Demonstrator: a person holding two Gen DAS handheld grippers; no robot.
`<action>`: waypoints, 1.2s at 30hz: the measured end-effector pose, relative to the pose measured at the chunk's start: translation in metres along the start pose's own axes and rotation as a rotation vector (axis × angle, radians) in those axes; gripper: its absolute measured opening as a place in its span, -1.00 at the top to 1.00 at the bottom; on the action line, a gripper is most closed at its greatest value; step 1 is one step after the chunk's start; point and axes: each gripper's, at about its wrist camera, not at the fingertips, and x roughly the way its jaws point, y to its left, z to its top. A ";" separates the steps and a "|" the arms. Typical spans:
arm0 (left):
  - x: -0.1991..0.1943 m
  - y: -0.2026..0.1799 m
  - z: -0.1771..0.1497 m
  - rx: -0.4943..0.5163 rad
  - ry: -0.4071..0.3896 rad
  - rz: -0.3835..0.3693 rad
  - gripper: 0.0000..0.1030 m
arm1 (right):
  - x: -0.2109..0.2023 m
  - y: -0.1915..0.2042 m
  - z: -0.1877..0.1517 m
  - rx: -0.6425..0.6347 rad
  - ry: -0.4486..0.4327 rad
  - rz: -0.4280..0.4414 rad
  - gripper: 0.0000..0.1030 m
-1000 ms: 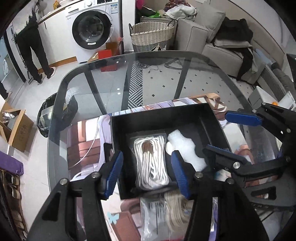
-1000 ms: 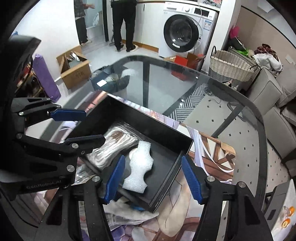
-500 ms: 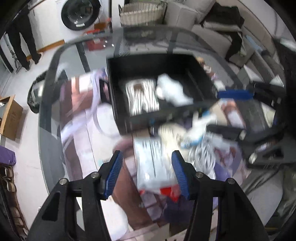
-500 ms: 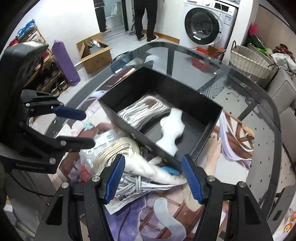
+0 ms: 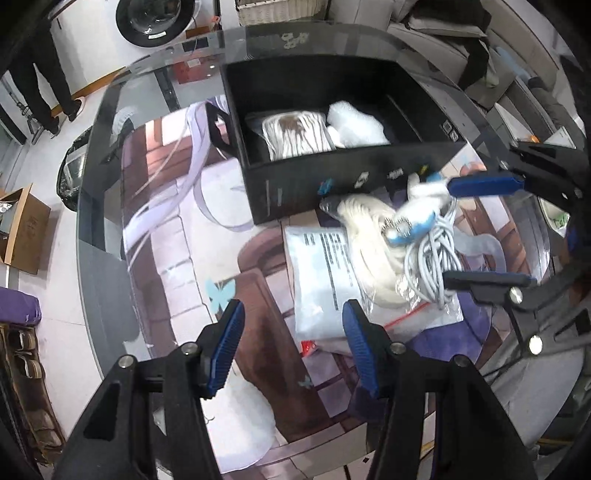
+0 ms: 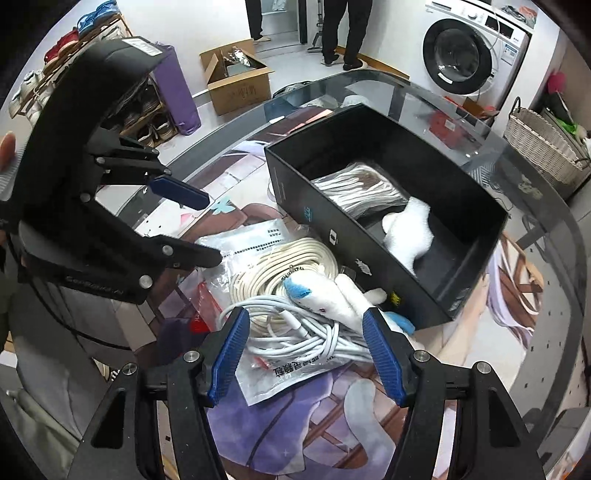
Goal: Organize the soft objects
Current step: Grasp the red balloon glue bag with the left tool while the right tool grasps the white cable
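Note:
A black box (image 5: 332, 181) (image 6: 332, 225) stands on the printed mat. It holds a bagged white cord bundle (image 5: 295, 134) (image 6: 354, 188) and a white foam piece (image 5: 354, 123) (image 6: 406, 229). Against its near wall lies a pile: a bagged cream rope coil (image 5: 365, 229) (image 6: 273, 262), a white and blue plush toy (image 5: 417, 218) (image 6: 328, 299), a white cable bundle (image 5: 432, 266) (image 6: 295, 336) and a flat printed bag (image 5: 317, 280) (image 6: 251, 236). My left gripper (image 5: 293, 314) (image 6: 192, 225) hangs open over the mat at the flat bag's edge. My right gripper (image 6: 304, 321) (image 5: 487, 232) hovers open above the cable and toy.
The mat (image 5: 166, 258) covers a round glass table (image 5: 110, 110) whose edge curves close by. On the floor beyond are a cardboard box (image 6: 240, 85), a shoe rack (image 6: 140, 110), a washing machine (image 6: 461, 55), a wicker basket (image 6: 543, 144) and a sofa (image 5: 461, 44). People's legs (image 6: 347, 33) stand at the back.
Both grippers have drawn back from over the box and tipped downward. They now hang over the pile in front of it. The box contents have not moved.

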 end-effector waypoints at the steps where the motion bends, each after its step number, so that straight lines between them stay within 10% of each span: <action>1: 0.001 0.000 -0.002 0.006 0.005 0.004 -0.07 | 0.003 -0.002 -0.001 -0.001 0.006 -0.003 -0.27; 11: 0.013 -0.022 -0.018 0.119 0.072 -0.062 -0.11 | 0.022 -0.016 -0.024 0.016 0.126 0.100 -0.27; 20: 0.029 -0.058 -0.009 0.218 0.057 -0.022 -0.55 | 0.016 -0.005 -0.024 -0.036 0.101 0.109 -0.28; 28: 0.031 -0.061 -0.009 0.248 0.065 -0.003 -0.08 | 0.023 -0.001 -0.018 -0.080 0.082 0.091 -0.36; 36: 0.020 -0.011 -0.014 0.126 0.062 0.044 -0.14 | 0.015 -0.005 -0.031 -0.081 0.164 0.129 -0.42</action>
